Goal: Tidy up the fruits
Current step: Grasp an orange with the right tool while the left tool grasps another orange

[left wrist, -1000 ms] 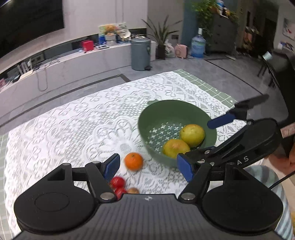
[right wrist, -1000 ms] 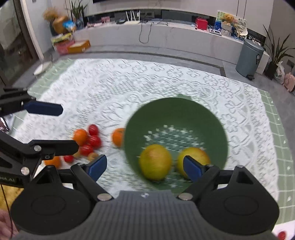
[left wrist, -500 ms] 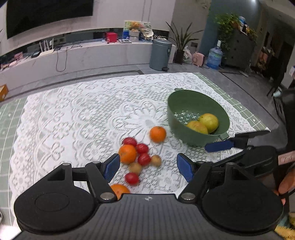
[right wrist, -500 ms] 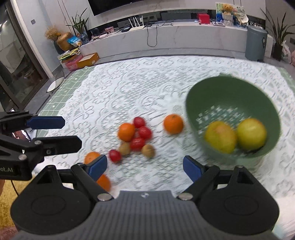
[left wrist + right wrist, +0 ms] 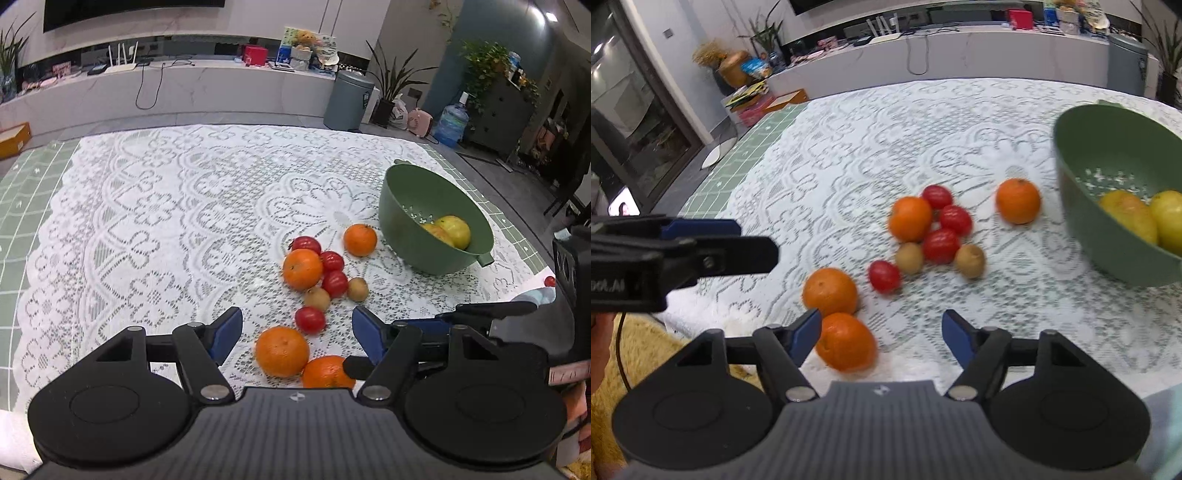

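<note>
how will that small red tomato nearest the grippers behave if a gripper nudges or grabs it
The small red tomato looks round and smooth, lying free on the lace cloth, so a nudge would probably roll it. Its glossy skin may slip between pads, and a hard squeeze could likely split it.

White lace tablecloth (image 5: 184,206), matt green plastic bowl (image 5: 410,236)

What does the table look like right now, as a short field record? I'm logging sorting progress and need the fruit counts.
surface: white lace tablecloth
container: green bowl, at the right
in bowl: two yellow fruits
loose oranges: four; nearest pair touching, by the table edge
loose red fruits: four
loose brown fruits: two
left tongs: open, empty, above the nearest oranges
right tongs: just been closing, nothing gripped; an orange by one pad
</note>
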A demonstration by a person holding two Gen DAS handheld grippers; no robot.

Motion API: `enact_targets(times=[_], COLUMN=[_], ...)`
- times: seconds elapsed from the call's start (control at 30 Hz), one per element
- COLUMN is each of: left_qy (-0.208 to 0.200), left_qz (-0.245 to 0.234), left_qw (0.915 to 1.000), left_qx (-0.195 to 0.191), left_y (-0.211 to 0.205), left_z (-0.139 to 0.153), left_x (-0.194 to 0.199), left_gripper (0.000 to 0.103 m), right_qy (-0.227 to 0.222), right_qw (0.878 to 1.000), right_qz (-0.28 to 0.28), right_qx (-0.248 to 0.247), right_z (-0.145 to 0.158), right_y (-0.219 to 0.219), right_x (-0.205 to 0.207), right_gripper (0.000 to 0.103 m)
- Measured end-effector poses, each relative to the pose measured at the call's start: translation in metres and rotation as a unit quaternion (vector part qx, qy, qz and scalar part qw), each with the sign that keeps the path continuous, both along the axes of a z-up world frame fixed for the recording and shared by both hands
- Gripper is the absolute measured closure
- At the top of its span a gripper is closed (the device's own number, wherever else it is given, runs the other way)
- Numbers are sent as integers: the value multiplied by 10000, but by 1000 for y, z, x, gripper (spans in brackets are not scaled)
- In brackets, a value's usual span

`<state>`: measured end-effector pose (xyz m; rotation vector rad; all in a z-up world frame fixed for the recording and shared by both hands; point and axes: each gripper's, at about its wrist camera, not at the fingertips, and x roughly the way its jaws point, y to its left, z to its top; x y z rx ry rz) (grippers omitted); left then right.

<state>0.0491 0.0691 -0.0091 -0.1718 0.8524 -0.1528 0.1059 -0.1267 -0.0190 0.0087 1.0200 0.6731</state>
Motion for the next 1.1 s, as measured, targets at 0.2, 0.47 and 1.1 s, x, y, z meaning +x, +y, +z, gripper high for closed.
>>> enact_targets(times=[0.2,0.47,1.1], left_qy=[71,278,750], left_qz=[86,99,44], left_qw=[9996,9983,9951], left_qx=[-245,-507,-639], left_y=[12,19,10], left_z=[-12,-28,-59], left_x=[-1,2,23], left_gripper=[24,26,43], right_qy=[-163,-191,343], right_qw=[9995,9983,9966], right_qz=[218,408,664], right_qx=[-167,-372,-356], right_z=[-9,-19,-36], right_y=[19,32,43], right_x=[-7,-9,-1], right_gripper=[36,36,59])
